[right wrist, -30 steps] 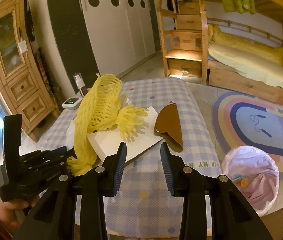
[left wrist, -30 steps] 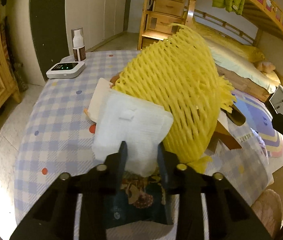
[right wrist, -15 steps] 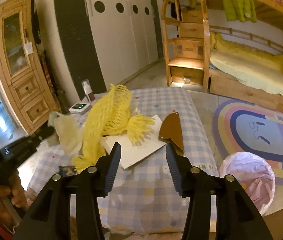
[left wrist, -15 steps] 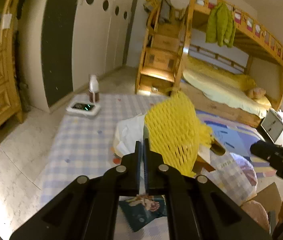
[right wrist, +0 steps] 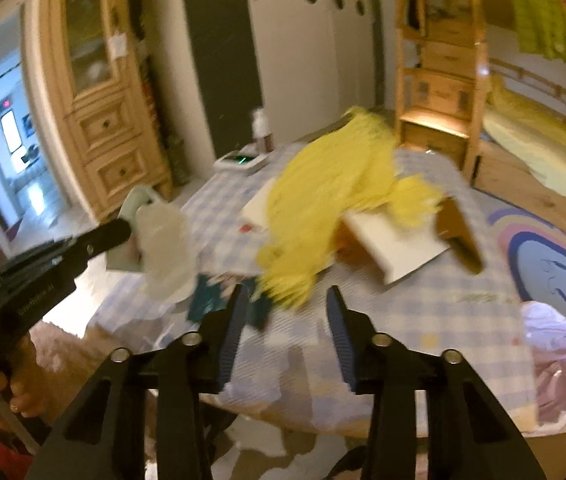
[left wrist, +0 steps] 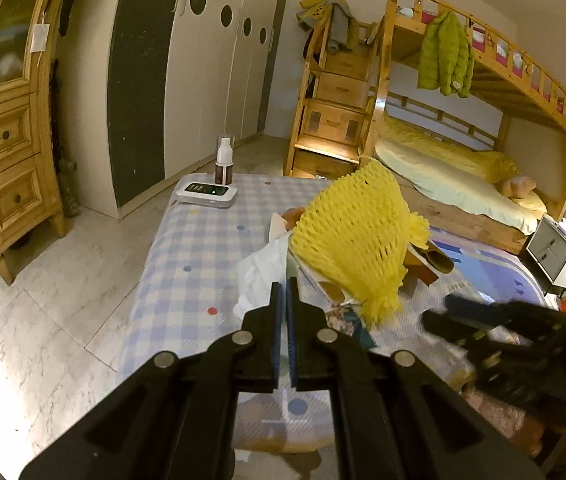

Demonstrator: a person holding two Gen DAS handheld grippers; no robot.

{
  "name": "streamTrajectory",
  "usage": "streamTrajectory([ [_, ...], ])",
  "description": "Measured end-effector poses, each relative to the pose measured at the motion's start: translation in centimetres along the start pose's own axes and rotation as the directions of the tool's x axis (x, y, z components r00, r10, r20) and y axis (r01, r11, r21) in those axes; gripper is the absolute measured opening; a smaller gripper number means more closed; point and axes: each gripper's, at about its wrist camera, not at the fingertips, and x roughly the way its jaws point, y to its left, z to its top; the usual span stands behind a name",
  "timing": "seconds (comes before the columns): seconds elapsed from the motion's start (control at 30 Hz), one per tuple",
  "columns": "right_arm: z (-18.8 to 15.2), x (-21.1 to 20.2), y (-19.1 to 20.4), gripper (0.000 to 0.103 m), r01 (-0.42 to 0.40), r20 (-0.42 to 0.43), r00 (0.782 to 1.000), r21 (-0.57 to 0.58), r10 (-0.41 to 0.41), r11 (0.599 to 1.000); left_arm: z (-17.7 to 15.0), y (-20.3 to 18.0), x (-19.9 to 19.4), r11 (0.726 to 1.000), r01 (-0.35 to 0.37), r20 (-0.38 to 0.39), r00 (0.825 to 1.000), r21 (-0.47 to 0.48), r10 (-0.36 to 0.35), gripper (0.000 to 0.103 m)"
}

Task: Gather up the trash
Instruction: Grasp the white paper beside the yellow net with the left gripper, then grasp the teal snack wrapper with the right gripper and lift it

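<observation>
The left gripper (right wrist: 125, 230) pinches a crumpled white wrapper (right wrist: 165, 252) above the checked table (right wrist: 443, 320), beside yellow foam netting (right wrist: 323, 208).

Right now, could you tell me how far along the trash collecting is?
Early stage. In hand: the left gripper is shut on a white tissue, lifted off the table. The right gripper is open, holding nothing. Left: the yellow foam net, white card and teal wrapper lie on the table. The pink-lined bin waits beside it.
</observation>
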Motion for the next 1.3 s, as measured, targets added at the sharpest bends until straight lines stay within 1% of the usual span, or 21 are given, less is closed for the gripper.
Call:
streamTrajectory([
  [0.13, -1.0, 2.3, 1.5, 0.033, -0.022, -0.050, 0.999, -0.015, 0.021, 1.000, -0.2, 0.6, -0.1, 1.000, 0.004, 0.011, 1.000, -0.006, -0.004, 0.001],
  [0.33, -1.4, 4.5, 1.8, 0.033, -0.024, -0.097, 0.995, 0.005, 0.025, 1.000, -0.8, 1.2, -0.1, 1.000, 0.011, 0.016, 1.000, -0.010, -0.011, 0.001],
  [0.6, -1.3, 6.1, 1.7, 0.033, -0.037, -0.113, 0.993, 0.025, 0.039, 0.999, -1.1, 1.7, -0.2, 1.000, 0.010, 0.007, 1.000, -0.015, -0.010, 0.001],
  [0.63, -1.3, 6.2, 1.8, 0.030, -0.043, -0.116, 0.992, 0.027, 0.046, 0.999, -1.1, 1.7, -0.3, 1.000, 0.009, 0.006, 1.000, -0.015, -0.009, 0.001],
  [0.7, -1.3, 6.2, 1.8, 0.018, -0.059, -0.114, 0.992, 0.022, 0.061, 0.998, -1.1, 1.8, -0.3, 1.000, 0.005, 0.005, 1.000, -0.018, -0.005, 0.001],
  [0.73, -1.3, 6.1, 1.9, 0.014, -0.064, -0.110, 0.992, 0.015, 0.065, 0.998, -1.0, 1.9, -0.3, 1.000, 0.005, 0.007, 1.000, -0.020, -0.004, 0.001],
  [0.8, -1.3, 5.7, 2.1, 0.011, -0.069, -0.100, 0.993, -0.002, 0.068, 0.998, -1.0, 2.1, -0.5, 1.000, 0.001, 0.012, 1.000, -0.027, -0.001, 0.001],
  [0.87, -1.2, 5.0, 2.5, 0.009, -0.074, -0.082, 0.994, -0.018, 0.072, 0.997, -1.0, 2.3, -0.8, 0.999, 0.005, 0.016, 1.000, -0.038, -0.004, 0.001],
  [0.93, -0.7, 3.8, 2.7, 0.005, -0.089, -0.052, 0.995, -0.023, 0.088, 0.996, -0.8, 2.4, -1.2, 0.999, 0.016, 0.030, 0.999, -0.046, -0.014, 0.001],
  [1.0, 0.1, 2.3, 2.7, 0.005, -0.094, -0.009, 0.996, -0.034, 0.094, 0.995, -0.3, 2.4, -2.0, 0.999, 0.020, 0.053, 0.998, -0.046, -0.018, 0.001],
  [1.1, 1.1, 0.2, 2.4, 0.004, -0.103, 0.043, 0.994, -0.042, 0.105, 0.994, 0.8, 1.7, -3.3, 1.000, 0.024, 0.100, 0.995, -0.021, -0.021, 0.001],
  [1.2, 2.0, -2.3, 1.7, 0.004, -0.099, 0.103, 0.989, -0.042, 0.103, 0.994, 2.0, 0.4, -4.4, 0.999, 0.047, 0.141, 0.989, 0.014, -0.048, 0.001],
  [1.3, 2.8, -4.4, 0.7, 0.004, -0.103, 0.146, 0.983, -0.036, 0.107, 0.994, 2.9, -1.4, -4.5, 0.996, 0.081, 0.159, 0.984, 0.043, -0.086, 0.001],
])
